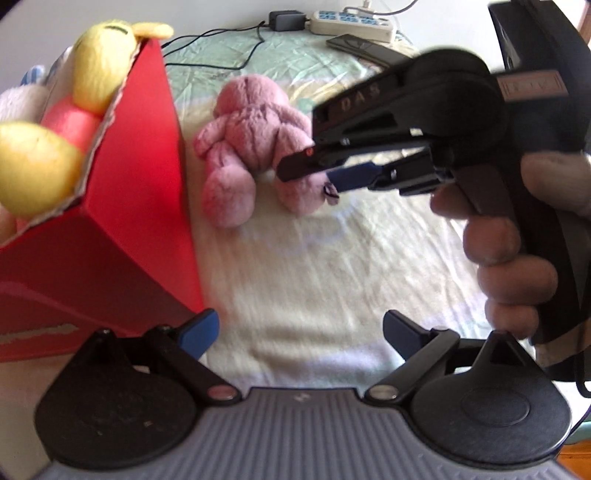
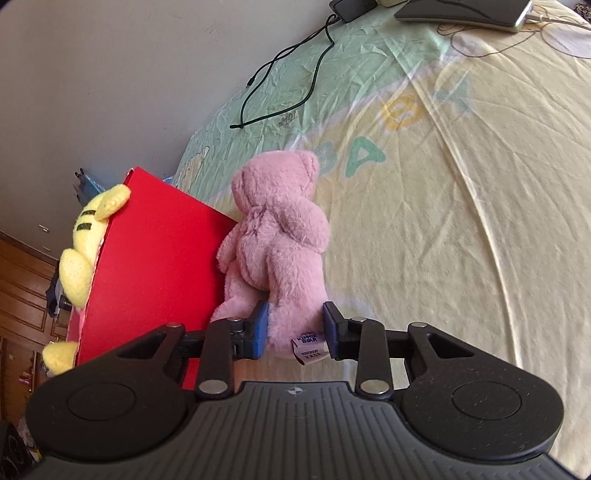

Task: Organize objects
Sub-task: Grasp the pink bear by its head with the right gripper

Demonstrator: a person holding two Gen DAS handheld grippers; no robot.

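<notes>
A pink plush bear (image 1: 251,136) lies on the bed sheet (image 1: 314,266) beside a red box (image 1: 129,206). The box holds a yellow plush toy (image 1: 99,59) and other soft toys. In the right wrist view the pink bear (image 2: 280,229) leans against the red box (image 2: 159,266), and my right gripper (image 2: 293,328) is shut on one of its legs, with the tag between the pads. The left wrist view shows the right gripper (image 1: 308,176) at that leg, held by a hand (image 1: 509,266). My left gripper (image 1: 299,328) is open over bare sheet, nothing between its fingers.
A white power strip (image 1: 351,22), a black adapter (image 1: 286,20) and a dark flat device (image 1: 365,46) lie at the far edge of the bed. A black cable (image 2: 288,74) trails over the green part of the sheet. The wall runs behind the box.
</notes>
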